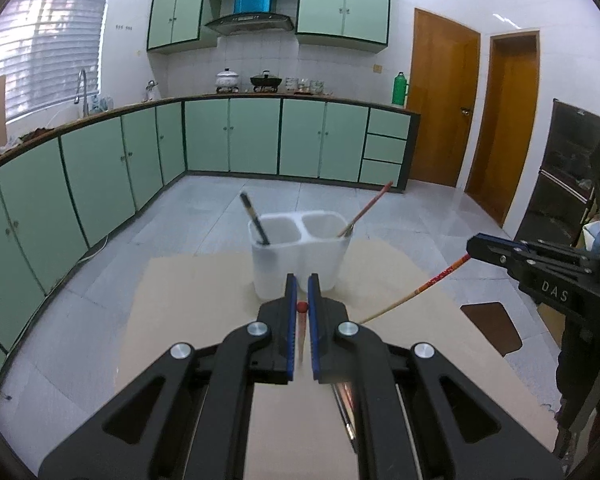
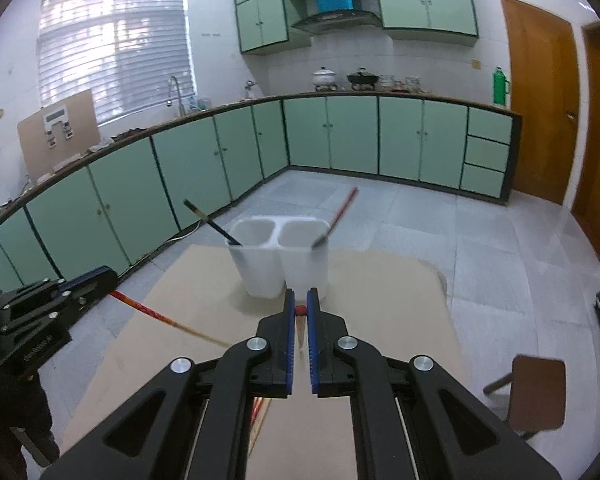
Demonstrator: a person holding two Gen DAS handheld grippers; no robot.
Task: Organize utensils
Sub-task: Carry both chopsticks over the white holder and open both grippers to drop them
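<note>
Both tongs [image 1: 302, 280] [image 2: 301, 295] around slender chopsticks [image 1: 420, 291] [image 2: 156, 314]

A tan, cardboard-coloured bench [image 1: 204, 288] carries the things, standing on a grey tiled floor [image 1: 112, 264]. A white two-compartment holder [image 1: 300, 264] stands upright on it toward the far edge, one chopstick leaning in each compartment.

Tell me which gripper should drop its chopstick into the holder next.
Right, probably: the right gripper, shut on a red chopstick, points straight at the holder's right compartment, where a second red chopstick stands.
</note>
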